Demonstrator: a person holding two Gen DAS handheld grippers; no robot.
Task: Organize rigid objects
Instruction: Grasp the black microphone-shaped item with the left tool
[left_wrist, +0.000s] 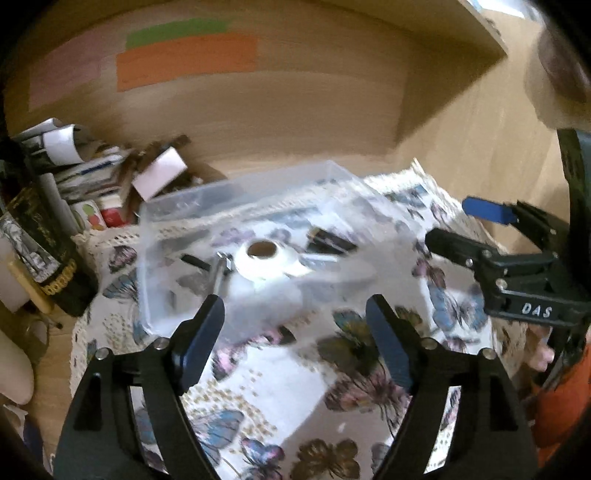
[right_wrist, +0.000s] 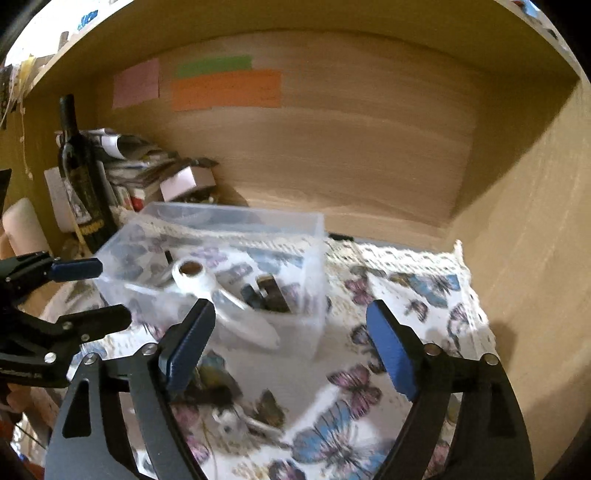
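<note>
Now both grippers hover over the butterfly cloth (left_wrist: 295, 376) on the bench, just short of the clear bin (left_wrist: 236, 206). Left gripper (left_wrist: 295, 317): fingers spread wide, holding nothing, tips near the bin's front wall. Right gripper (right_wrist: 291, 321): fingers equally wide apart, empty, its left fingertip overlapping the bin's near wall in the right wrist view; contact is unclear. Inside the bin lie a white tape roll (left_wrist: 264, 260), a metal tool (left_wrist: 221, 271) and dark items (right_wrist: 267, 291). A wine bottle (right_wrist: 83, 177) stands left of the bin, before stacked papers (right_wrist: 136, 158).
</note>
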